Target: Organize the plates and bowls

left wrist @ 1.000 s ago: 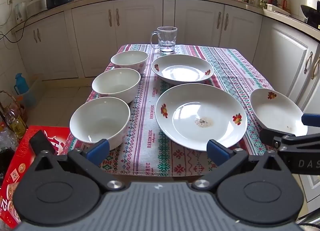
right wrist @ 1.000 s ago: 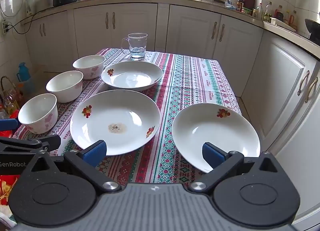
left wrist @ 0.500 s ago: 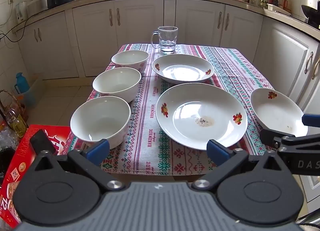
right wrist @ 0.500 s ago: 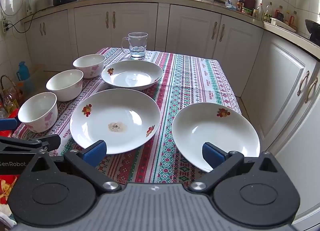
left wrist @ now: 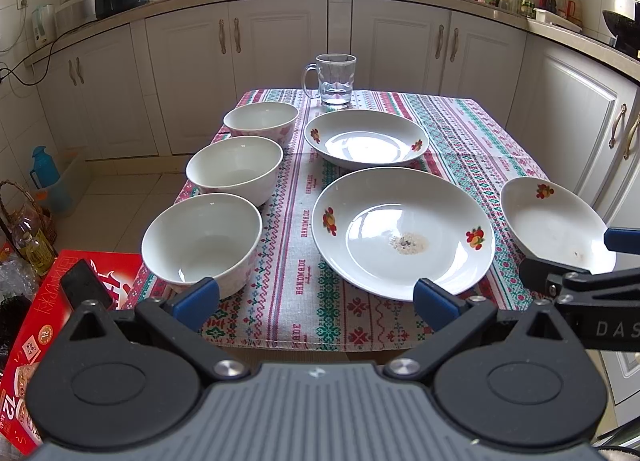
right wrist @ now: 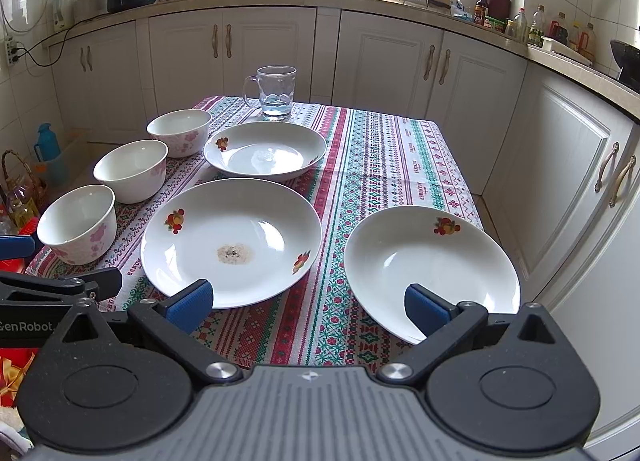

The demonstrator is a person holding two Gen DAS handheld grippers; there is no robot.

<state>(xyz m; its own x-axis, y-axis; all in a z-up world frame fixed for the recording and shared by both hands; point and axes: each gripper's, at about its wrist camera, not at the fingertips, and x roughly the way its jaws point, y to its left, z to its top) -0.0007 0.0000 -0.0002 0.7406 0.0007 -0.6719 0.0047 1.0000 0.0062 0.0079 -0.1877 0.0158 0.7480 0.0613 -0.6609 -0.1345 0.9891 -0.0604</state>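
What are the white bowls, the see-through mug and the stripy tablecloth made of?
The bowls look like glazed ceramic: white, glossy, with printed pink flowers outside. The mug looks like clear glass, since the cupboard shows through it, though clear plastic is possible. The tablecloth looks like woven fabric: matte, patterned in bands, hanging over the near edge.

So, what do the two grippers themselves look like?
Both look alike. The left gripper and the right gripper have black arms, blue fingertip pads, two round black discs, silver screws and a grey ribbed body. White lettering shows on their sides, partly cut off. No cables or sleeves are visible.
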